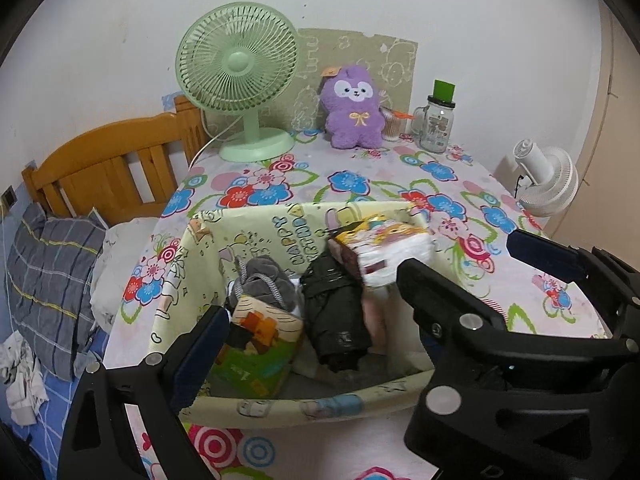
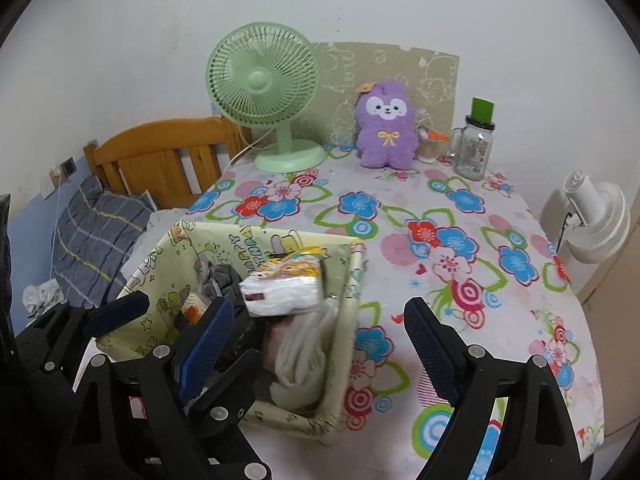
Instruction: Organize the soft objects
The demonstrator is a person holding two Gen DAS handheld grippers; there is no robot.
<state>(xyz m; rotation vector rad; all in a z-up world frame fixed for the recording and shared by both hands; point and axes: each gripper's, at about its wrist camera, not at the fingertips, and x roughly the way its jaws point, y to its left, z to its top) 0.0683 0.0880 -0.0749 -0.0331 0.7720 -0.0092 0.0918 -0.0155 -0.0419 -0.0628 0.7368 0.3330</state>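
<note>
Floral tablecloth [image 2: 460, 216], filled fabric bin [image 2: 344, 320], right gripper [image 2: 320, 336] spread empty, left gripper [image 1: 312, 304] spread

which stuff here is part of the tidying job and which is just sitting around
Job:
- pale yellow fabric storage box
- white tissue pack in it
- grey drawstring pouch
- black bundle
- purple plush toy

Lying about:
- green desk fan
- glass jar
- white fan
</note>
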